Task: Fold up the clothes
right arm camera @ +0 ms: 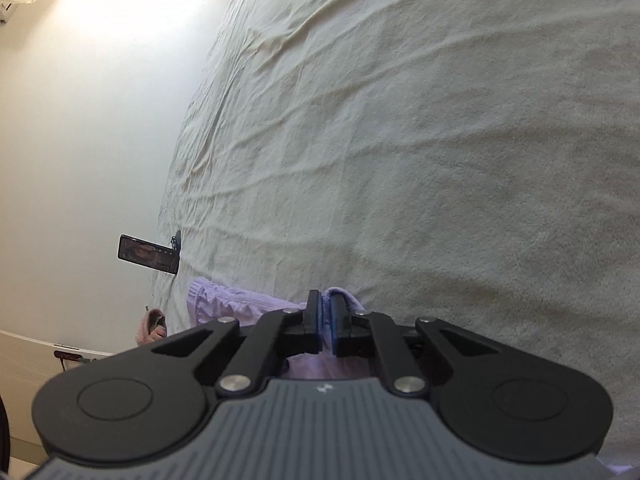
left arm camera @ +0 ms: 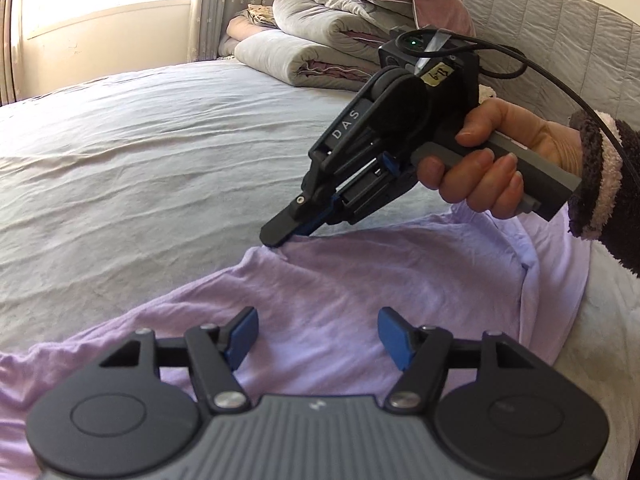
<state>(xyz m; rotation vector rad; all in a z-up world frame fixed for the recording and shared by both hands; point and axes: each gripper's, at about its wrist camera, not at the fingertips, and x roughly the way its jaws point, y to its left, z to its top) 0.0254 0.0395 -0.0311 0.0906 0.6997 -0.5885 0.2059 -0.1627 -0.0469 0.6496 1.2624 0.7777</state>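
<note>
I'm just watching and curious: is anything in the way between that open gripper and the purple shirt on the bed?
Nothing visible. The left gripper hangs open right over the purple shirt, with only bare cloth between its blue pads. The right gripper is off at the shirt's far edge, already shut on it.

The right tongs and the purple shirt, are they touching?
Touching. In the right wrist view the right tongs are shut on an edge of the purple shirt; the left wrist view shows their tip pinching the fabric on the bed.
</note>
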